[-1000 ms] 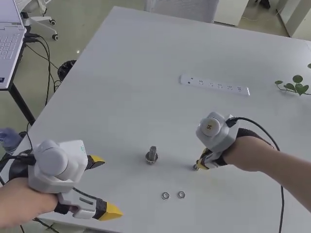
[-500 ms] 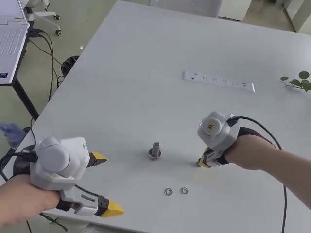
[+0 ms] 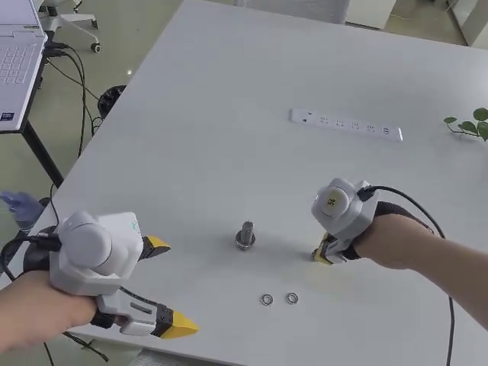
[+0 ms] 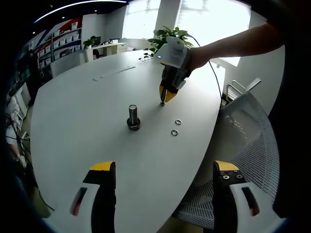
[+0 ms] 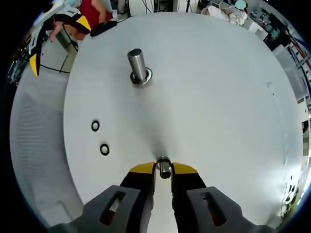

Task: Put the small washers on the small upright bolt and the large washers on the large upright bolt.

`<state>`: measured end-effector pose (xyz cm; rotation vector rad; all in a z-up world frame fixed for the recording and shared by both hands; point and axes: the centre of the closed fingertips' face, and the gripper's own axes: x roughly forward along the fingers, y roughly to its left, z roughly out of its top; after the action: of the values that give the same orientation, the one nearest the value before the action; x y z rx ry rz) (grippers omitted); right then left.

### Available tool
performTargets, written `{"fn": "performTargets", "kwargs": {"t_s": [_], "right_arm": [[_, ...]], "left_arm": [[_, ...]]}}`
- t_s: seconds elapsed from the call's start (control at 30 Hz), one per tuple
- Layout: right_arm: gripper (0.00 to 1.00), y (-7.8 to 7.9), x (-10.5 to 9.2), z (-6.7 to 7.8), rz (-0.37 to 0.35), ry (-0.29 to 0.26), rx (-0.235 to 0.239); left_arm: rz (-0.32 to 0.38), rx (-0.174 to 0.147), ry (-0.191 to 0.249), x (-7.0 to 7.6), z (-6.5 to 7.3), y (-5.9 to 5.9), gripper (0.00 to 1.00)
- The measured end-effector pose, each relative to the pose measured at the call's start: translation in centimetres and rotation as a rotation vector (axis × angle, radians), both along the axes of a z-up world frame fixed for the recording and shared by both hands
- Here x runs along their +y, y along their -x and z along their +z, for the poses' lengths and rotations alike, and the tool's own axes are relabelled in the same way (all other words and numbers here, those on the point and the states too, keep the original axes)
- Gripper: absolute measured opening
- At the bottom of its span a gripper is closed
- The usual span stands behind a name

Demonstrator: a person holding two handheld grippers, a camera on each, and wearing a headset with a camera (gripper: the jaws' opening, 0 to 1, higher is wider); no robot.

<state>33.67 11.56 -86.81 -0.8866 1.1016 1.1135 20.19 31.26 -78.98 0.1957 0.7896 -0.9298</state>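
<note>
My right gripper [image 5: 164,170] is drawn narrow, its yellow-tipped jaws pinched on the small bolt [image 5: 164,167]. The bolt stands upright with its foot on the white tabletop [image 3: 229,114], towards the near edge and right of the middle. In the left gripper view the same gripper [image 4: 165,97] points down at the board, with the small bolt [image 4: 163,102] showing just below its tips.

The large bolt [image 3: 245,235] stands upright on its own, closer to the middle of the near edge and apart from the small one. There is a wider ring at its base, but I cannot tell whether that is the bolt's head or a washer.

Two washers [image 3: 266,299] [image 3: 292,298] lie flat side by side, not touching, between the two bolts and the near edge. In the right gripper view they [image 5: 95,125] [image 5: 104,149] sit to the left of my jaws, nearer the table's rim than the large bolt [image 5: 138,65].

My left gripper [image 3: 169,287] hangs at the near-left corner of the tabletop, jaws spread wide with nothing between them. Its own view looks across at the large bolt [image 4: 133,116] between the open tips [image 4: 164,170].

Towards the far edge lies a white power strip [image 3: 345,125], and at the right edge a few leaves of a plant [image 3: 473,126] reach in. Off the left edge, on another desk, sits a laptop [image 3: 15,53].
</note>
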Motion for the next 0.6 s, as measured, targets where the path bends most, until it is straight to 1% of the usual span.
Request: {"fn": "performTargets", "kwargs": {"t_s": [0.37,0.6], "right_arm": [[0.13,0.1,-0.11,-0.48,0.004,0.01,0.003],[0.13,-0.01,-0.13,-0.68,0.008,0.013,0.002]], "left_arm": [[0.001,0.007,-0.004,0.47,-0.15,0.1,0.81],[-0.001,0.009,-0.002,0.38,-0.13,-0.02,0.81]]}}
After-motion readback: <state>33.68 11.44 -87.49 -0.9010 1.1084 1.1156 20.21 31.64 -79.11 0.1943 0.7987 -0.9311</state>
